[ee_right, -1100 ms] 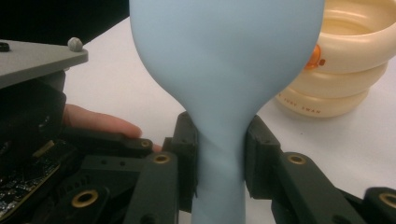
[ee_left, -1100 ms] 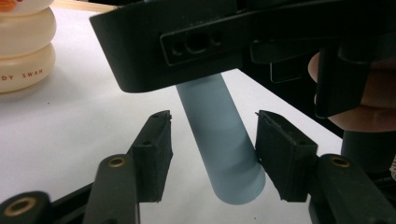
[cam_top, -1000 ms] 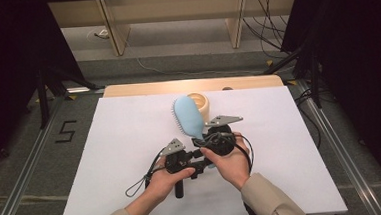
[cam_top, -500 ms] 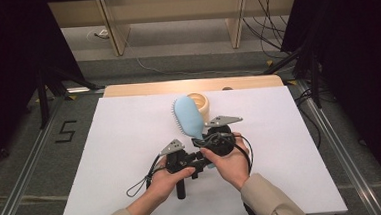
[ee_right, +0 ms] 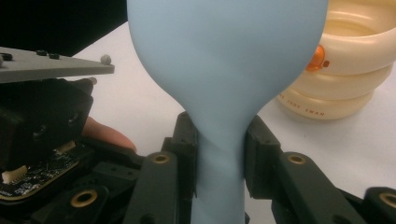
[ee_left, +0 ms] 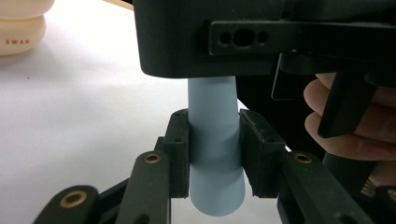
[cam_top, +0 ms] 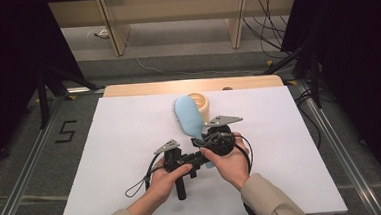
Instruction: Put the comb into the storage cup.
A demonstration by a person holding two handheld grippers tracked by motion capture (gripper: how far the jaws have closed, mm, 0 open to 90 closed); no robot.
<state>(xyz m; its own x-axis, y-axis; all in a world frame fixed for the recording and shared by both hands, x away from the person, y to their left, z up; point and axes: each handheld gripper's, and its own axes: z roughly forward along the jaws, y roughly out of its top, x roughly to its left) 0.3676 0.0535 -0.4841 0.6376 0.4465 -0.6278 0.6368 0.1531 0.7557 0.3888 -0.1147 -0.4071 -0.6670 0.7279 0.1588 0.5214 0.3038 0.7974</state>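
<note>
Bench [cam_top: 131, 156]: white top, work at lower centre of high view. Cream ring-shaped container [cam_top: 199, 103] stands above centre, just beside brush head.

Blue hairbrush [cam_top: 188, 118]: head points up-frame, handle runs down into both claws.

Right claw [ee_right: 219, 140]: clamped on handle neck below head.

Left claw [ee_left: 214, 149]: jaws just been closing, now clamped on handle near its end, pads [ee_left: 180, 140] pressing both sides.

We judge two-claw hold in hand. We advise: keep both grips square, avoid opposing twist, free one claw before shifting brush.
</note>
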